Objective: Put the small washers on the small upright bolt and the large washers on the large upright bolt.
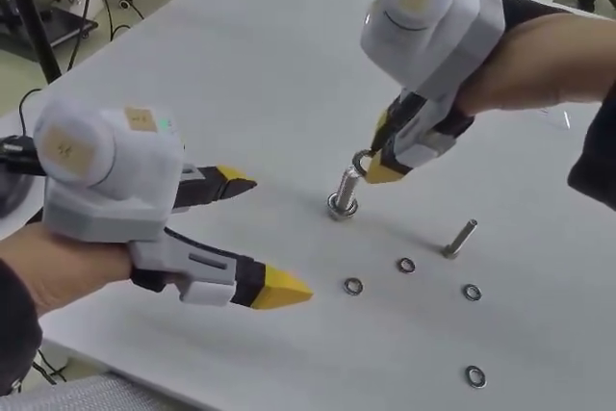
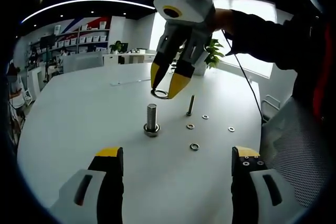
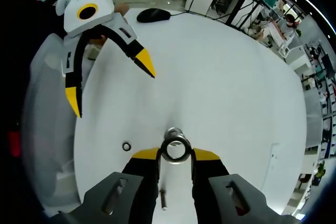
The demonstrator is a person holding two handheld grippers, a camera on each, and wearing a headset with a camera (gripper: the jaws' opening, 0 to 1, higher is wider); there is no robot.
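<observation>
Grips a large bright steel washer (image 1: 362, 159) by its rim in the right gripper (image 1: 377, 156), yellow-tipped jaws pinched onto it; hovers it just above the tip of the large upright steel bolt (image 1: 345, 190), apart from it, hole roughly over the shank in the right gripper view, not yet dropped on; shows a wider ring at that bolt's foot, head or washer, cannot tell which. Leaves the small thin upright bolt (image 1: 460, 238) nearby bare, with four small steel washers (image 1: 406, 265) lying flat and loose around it on the white table (image 1: 241, 64), apart from one another. Holds the left gripper (image 1: 265, 236) well off to the side above the table, jaws spread wide, nothing between them. Risks, as a judgement: catching the washer's edge on the bolt tip if the hole sits off-centre or tilts in the pinch, toppling an apparently free-standing bolt; releasing too high and sending the washer bouncing among the small ones; brushing the small bolt when pulling away.
</observation>
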